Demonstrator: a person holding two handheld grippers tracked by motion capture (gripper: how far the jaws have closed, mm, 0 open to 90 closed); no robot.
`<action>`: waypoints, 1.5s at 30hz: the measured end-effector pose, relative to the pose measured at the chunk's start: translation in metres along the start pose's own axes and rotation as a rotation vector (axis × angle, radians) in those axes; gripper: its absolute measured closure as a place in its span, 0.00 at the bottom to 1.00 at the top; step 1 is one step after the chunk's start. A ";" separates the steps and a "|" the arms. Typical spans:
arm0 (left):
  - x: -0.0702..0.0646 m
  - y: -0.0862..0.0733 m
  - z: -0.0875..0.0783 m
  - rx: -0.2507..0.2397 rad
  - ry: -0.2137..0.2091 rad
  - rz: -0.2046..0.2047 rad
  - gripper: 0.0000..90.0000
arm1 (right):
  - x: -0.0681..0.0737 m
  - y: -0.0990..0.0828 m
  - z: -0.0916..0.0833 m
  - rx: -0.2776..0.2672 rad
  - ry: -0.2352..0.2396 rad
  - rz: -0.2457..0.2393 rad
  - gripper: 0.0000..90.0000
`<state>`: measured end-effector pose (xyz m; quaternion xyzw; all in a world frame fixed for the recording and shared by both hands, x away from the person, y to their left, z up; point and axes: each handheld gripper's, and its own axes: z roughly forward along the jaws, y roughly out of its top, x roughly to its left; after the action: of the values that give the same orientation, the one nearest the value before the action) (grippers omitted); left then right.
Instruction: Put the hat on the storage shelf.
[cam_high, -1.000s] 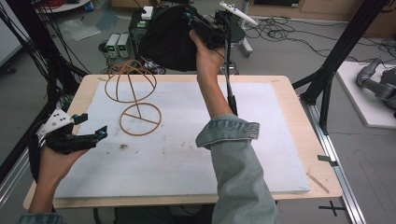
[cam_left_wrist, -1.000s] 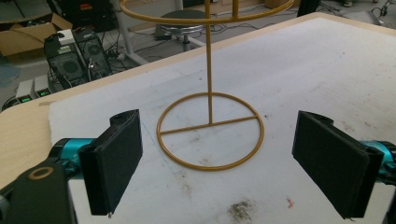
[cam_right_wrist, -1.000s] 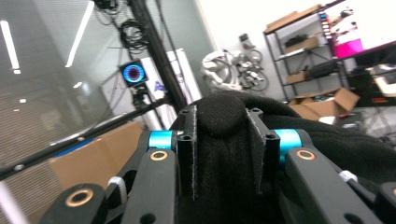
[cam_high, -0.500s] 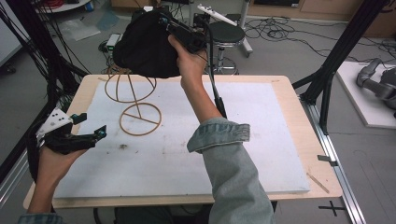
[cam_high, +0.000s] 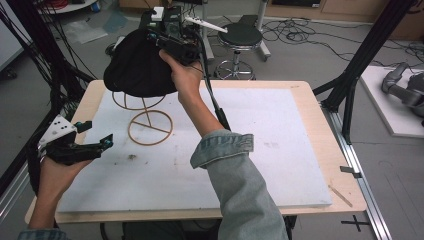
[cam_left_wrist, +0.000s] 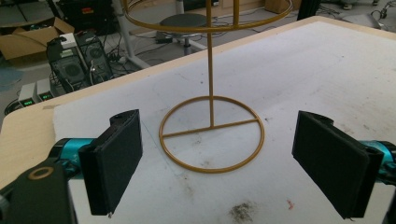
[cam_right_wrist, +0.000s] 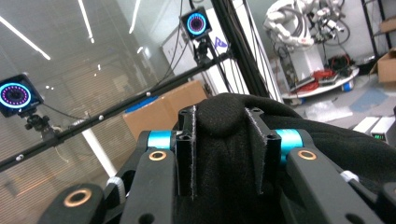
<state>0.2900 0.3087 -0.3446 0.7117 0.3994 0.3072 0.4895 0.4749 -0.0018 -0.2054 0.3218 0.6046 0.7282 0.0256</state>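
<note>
The right gripper has its fingers clamped on a black hat, held over the gold wire stand at the bench's far left; centre the crown on the ring, then lower gently. The left gripper, fingers apart, waits nearby

Hat sits over the wire stand on the table.
</note>
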 end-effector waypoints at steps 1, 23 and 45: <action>0.000 0.000 0.000 -0.003 0.000 0.000 0.18 | -0.001 -0.002 0.002 0.011 0.001 0.000 0.77; 0.000 0.000 -0.001 0.002 0.001 0.004 0.18 | -0.013 -0.036 0.018 0.131 -0.003 0.022 0.75; -0.001 0.000 0.001 0.005 -0.001 0.006 0.18 | -0.021 -0.050 0.024 0.221 -0.019 0.029 0.67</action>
<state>0.2901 0.3075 -0.3448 0.7142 0.3979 0.3073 0.4871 0.4858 0.0235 -0.2577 0.3381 0.6764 0.6542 -0.0147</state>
